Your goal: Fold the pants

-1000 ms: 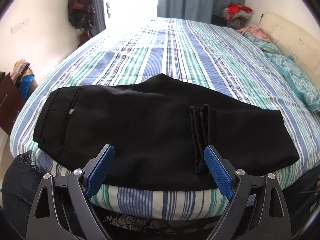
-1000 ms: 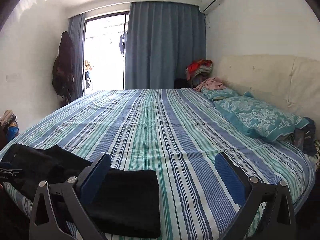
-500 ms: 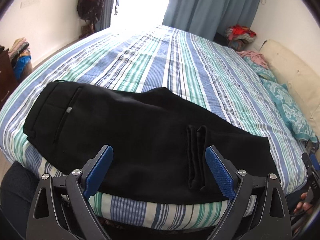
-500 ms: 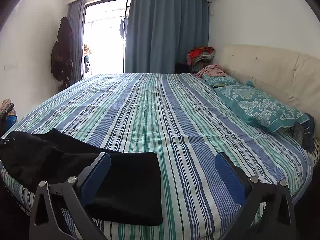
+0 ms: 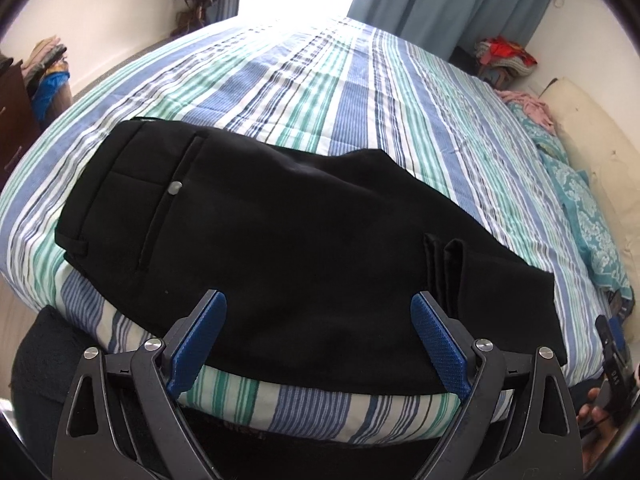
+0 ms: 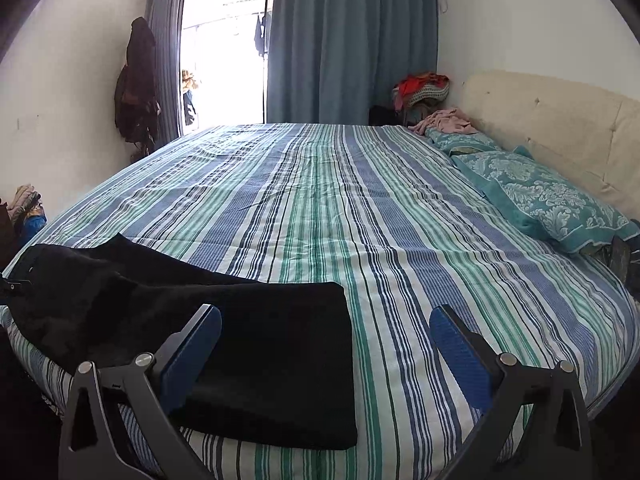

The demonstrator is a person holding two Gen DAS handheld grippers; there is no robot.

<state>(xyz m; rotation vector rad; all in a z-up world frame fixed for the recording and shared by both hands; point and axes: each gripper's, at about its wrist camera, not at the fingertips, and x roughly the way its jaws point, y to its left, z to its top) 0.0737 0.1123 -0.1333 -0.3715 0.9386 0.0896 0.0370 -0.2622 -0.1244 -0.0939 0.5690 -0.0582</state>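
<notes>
Black pants (image 5: 296,248) lie folded lengthwise along the near edge of the striped bed (image 5: 328,80), waistband with a back-pocket button at the left, leg cuffs doubled back on top at the right. My left gripper (image 5: 318,334) hovers open above the pants' near edge, holding nothing. In the right wrist view the same pants (image 6: 240,328) fill the lower left, their folded end squared off. My right gripper (image 6: 326,350) is open over that end and the sheet, nothing between its blue pads.
Teal patterned pillows (image 6: 548,200) and a cream headboard (image 6: 560,120) line the right side. A clothes pile (image 6: 420,92) sits in the far corner, dark garments (image 6: 136,84) hang on the left wall. A hand (image 5: 600,424) holding the other gripper shows at lower right.
The left gripper has risen and tilted down over the pants, which now sit higher and larger in view. The right gripper lifted slightly, showing more of the folded end. Both stayed open.
</notes>
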